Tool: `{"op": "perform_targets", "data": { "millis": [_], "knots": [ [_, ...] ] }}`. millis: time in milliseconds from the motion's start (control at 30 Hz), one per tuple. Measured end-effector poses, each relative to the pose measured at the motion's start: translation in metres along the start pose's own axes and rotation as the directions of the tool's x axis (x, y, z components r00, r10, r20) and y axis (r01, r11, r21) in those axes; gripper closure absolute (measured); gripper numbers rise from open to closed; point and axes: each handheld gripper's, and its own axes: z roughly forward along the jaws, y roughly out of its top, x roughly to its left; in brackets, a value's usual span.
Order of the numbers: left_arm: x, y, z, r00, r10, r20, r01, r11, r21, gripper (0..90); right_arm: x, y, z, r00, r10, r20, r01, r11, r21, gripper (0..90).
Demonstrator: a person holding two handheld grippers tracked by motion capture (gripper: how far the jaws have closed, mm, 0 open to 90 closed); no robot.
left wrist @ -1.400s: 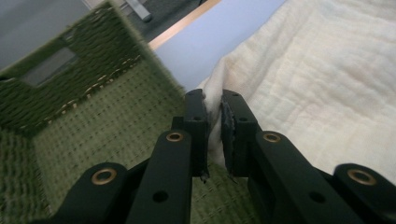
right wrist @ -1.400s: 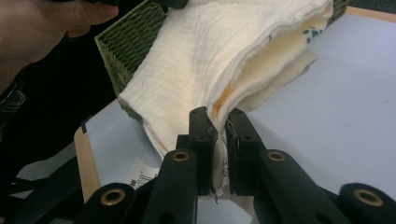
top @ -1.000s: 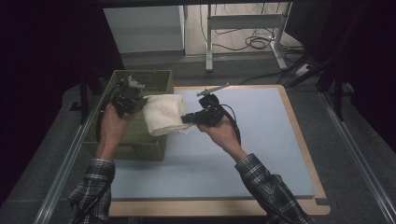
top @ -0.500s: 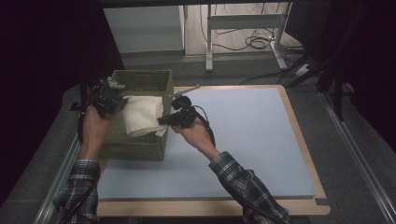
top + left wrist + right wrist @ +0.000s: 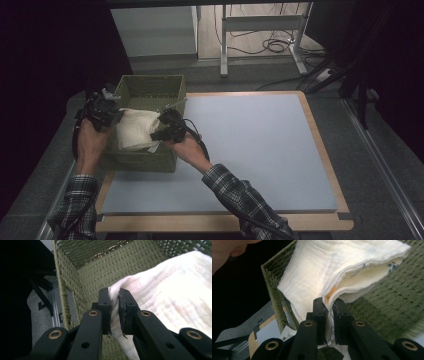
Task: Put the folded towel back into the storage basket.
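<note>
High view: each hand-held gripper, left and right, pinches the folded cream cloth over the green woven basket.

A folded cream-white cloth, soft and finely ribbed, with several layers showing at its open edge and a small orange mark plus faint blue print on the inner folds, hangs over the near half of a green woven basket. It is stretched between its two ends, sagging slightly, with its lower edge close to the basket's near wall. The basket, rectangular and open-topped, stands at the far left corner of the table
</note>
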Motion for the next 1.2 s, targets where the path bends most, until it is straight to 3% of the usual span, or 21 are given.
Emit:
{"op": "perform_targets", "data": {
  "millis": [233, 500, 667, 867, 1033, 1200],
  "knots": [
    [0.003, -0.007, 0.007, 0.9998, -0.015, 0.011, 0.015, 0.9999, 0.000, 80.4, 0.005, -0.002, 0.019, 0.9999, 0.005, 0.016, -0.006, 0.999, 0.037, 80.8],
    [-0.011, -0.006, 0.023, 0.9992, 0.004, 0.040, -0.004, 1.0000, 0.006, 79.8, 0.001, -0.008, 0.018, 0.9976, 0.033, 0.061, -0.037, 0.997, 0.069, 80.1],
    [-0.018, -0.006, 0.030, 0.9985, 0.003, 0.055, -0.003, 0.9999, 0.012, 78.7, 0.002, -0.010, 0.018, 0.9973, 0.017, 0.072, -0.022, 0.997, 0.068, 75.8],
    [-0.023, -0.006, 0.040, 0.9973, -0.019, 0.071, 0.019, 0.9998, 0.007, 59.3, 0.002, -0.010, 0.013, 0.9975, -0.009, 0.070, 0.005, 0.999, 0.053, 61.5],
    [-0.026, -0.004, 0.042, 0.9960, -0.026, 0.086, 0.026, 0.9997, 0.006, 52.8, -0.005, -0.007, 0.001, 0.9964, -0.019, 0.083, 0.017, 0.999, 0.032, 57.5],
    [-0.030, -0.002, 0.042, 0.9940, -0.033, 0.104, 0.033, 0.9995, 0.006, 46.6, -0.007, -0.007, -0.009, 0.9967, -0.051, 0.062, 0.051, 0.999, 0.008, 50.6]
  ]
}}
